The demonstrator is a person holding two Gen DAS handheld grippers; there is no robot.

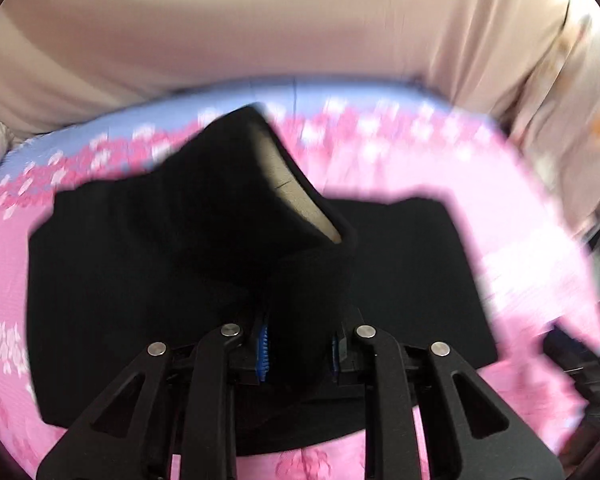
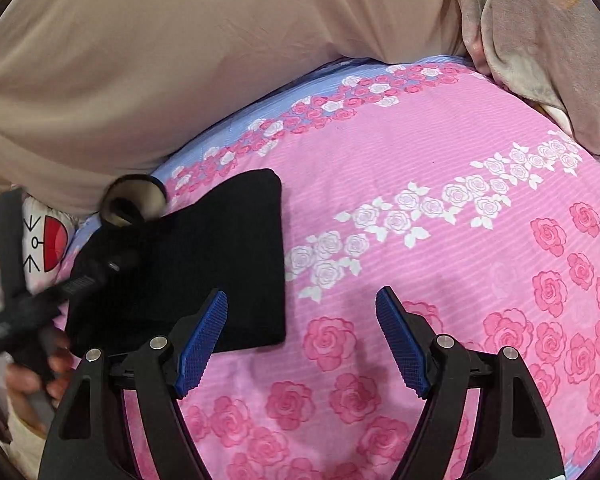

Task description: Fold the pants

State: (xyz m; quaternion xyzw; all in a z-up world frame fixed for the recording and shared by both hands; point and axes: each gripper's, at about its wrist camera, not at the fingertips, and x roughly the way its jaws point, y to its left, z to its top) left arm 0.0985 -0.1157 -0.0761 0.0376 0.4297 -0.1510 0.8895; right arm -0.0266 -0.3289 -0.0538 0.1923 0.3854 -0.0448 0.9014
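Black pants (image 1: 400,272) with a beige fleece lining (image 1: 288,184) lie partly folded on a pink rose bedsheet (image 1: 520,240). My left gripper (image 1: 300,346) is shut on a bunched end of the pants and lifts it above the flat folded part. The left wrist view is motion-blurred. In the right wrist view the pants (image 2: 228,256) lie at the left, with the left gripper (image 2: 88,280) holding their raised end. My right gripper (image 2: 302,340) is open and empty over the bare sheet (image 2: 440,152), just right of the pants' near corner.
A beige cloth-covered mass (image 2: 160,60) runs along the far edge of the bed. A grey blanket (image 2: 540,48) lies at the back right. A white and red cartoon pillow (image 2: 46,244) sits at the far left.
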